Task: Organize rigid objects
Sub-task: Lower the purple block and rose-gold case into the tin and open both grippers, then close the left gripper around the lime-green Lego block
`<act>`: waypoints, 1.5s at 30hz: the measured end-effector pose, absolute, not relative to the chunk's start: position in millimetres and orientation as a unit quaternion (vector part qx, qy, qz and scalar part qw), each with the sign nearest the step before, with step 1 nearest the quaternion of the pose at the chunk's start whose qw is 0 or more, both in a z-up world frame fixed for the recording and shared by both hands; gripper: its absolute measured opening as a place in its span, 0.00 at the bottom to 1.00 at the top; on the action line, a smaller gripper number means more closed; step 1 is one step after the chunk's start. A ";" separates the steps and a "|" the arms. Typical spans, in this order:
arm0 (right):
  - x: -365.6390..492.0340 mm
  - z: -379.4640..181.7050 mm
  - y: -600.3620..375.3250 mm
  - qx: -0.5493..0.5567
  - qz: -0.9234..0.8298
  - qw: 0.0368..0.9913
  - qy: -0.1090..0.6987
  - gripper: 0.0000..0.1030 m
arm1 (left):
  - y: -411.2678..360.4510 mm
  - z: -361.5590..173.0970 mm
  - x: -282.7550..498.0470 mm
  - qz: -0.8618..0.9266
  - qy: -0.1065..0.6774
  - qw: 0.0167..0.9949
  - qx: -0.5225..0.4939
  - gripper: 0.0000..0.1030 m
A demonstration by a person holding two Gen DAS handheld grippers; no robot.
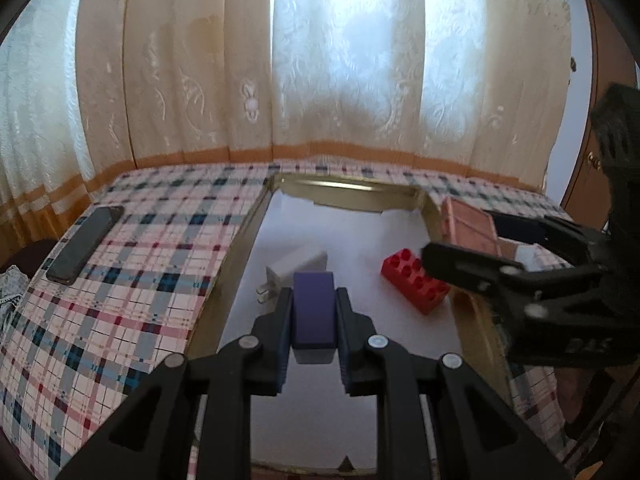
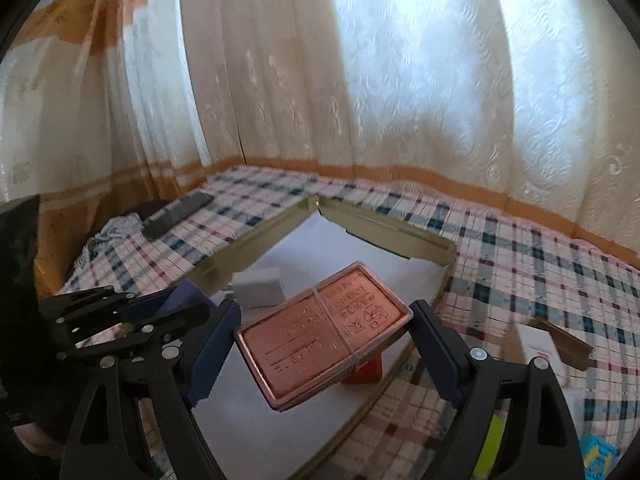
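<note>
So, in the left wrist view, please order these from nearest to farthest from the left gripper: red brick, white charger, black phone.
1. white charger, just ahead, inside the tray
2. red brick, right side of tray
3. black phone, far left on the checked cloth

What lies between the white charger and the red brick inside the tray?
Bare white tray floor separates the white charger from the red brick, per the left wrist view.

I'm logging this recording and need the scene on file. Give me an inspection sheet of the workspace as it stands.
Surface: checked tablecloth; shallow box, white inside.
Job's things: purple block; copper tin, rubber-banded; red brick and white charger in the box.
Clutter: phone on the cloth.
Grippers: left claw shut on the block; right claw around the tin, contact unclear.
Cables: nothing seen.
Surroundings: curtains.
</note>
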State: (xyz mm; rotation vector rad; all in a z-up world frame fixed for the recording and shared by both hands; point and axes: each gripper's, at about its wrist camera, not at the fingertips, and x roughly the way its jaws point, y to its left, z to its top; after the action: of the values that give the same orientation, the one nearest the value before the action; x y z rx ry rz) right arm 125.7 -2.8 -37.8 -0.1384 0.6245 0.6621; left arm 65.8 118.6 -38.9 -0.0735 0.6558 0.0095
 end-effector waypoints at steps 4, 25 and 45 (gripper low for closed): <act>139.8 -47.7 7.7 -0.070 0.319 0.890 0.316 0.84 | 118.9 -45.3 77.0 0.006 0.337 0.941 -0.027 0.18; 106.7 -30.9 -57.5 -0.049 0.301 0.908 0.286 0.87 | 107.1 -20.4 50.1 0.047 0.280 0.959 -0.022 0.88; 63.7 -59.1 -266.3 0.033 0.101 0.957 0.271 0.88 | -75.7 -46.2 59.1 -0.071 0.296 0.950 0.066 0.85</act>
State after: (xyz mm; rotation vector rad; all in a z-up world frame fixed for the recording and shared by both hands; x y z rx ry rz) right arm 63.7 -266.3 -59.1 0.0662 0.5492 0.2047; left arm 59.1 -75.7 -46.2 0.1340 0.6018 -0.1435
